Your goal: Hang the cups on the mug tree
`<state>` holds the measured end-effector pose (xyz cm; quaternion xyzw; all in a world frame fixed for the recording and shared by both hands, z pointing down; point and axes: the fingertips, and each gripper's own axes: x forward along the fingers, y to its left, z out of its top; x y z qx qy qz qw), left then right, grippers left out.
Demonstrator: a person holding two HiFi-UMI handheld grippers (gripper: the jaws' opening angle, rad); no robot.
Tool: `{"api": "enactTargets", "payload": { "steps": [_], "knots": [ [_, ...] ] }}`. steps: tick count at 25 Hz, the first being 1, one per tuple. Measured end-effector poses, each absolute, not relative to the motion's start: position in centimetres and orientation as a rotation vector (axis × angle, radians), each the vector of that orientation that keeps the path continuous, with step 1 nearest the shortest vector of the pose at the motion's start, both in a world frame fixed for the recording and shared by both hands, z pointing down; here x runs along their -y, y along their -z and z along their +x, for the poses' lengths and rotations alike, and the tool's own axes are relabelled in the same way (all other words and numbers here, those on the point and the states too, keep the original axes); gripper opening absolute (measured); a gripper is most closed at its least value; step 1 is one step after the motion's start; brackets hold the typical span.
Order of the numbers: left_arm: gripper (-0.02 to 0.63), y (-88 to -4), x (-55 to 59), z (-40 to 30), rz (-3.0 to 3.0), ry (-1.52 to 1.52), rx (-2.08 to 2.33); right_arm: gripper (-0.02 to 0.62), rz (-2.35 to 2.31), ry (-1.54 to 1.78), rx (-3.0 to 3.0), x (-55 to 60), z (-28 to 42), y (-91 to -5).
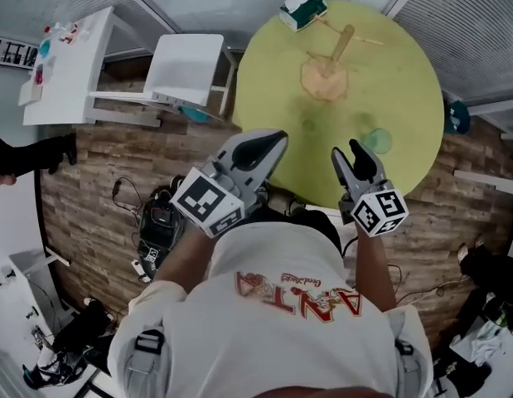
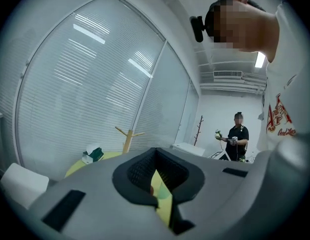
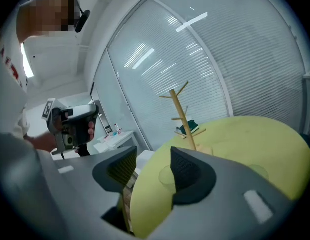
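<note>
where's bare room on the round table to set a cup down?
Free: the table's right part, between the mug tree and the right rim; the left strip beside the tree too. Crowded: the far edge by the tissue box, and the near edge around the green cup.

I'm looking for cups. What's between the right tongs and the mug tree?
A see-through cup on the yellow-green table, short of the mug tree, seen past the right tongs in the right gripper view.
</note>
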<state>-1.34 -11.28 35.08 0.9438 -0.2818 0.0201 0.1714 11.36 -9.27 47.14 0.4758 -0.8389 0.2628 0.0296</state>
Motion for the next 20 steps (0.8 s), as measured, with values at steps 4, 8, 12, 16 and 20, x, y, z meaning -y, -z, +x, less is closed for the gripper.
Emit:
{"api": "enactTargets", "payload": {
  "steps": [4, 8, 12, 16, 20],
  "knots": [
    [0.009, -36.9, 12.8, -3.2, 2.642, -0.081, 0.768, 0.262, 1.423, -0.754, 2.435, 10.2, 9.0, -53.0],
    [0.009, -38.3, 12.9, -4.6, 2.627, -0.095, 0.717, 0.317, 1.36, -0.785, 2.31, 10.3, 8.1, -59.9],
    [0.009, -39.3, 13.0, -5.6, 2.608, -0.087, 0.689, 0.343, 1.351, -0.748, 2.202, 11.5, 8.0, -63.8],
    [0.009, -40.4, 13.2, -6.4, 2.58, -0.094, 0.689, 0.354, 1.319, -0.691, 2.129, 12.8, 7.5, -66.4],
    [0.009, -41.1, 13.3, -7.0, 2.554, -0.085, 0.697, 0.354, 1.295, -0.643, 2.047, 14.5, 7.0, -68.6]
  ]
}}
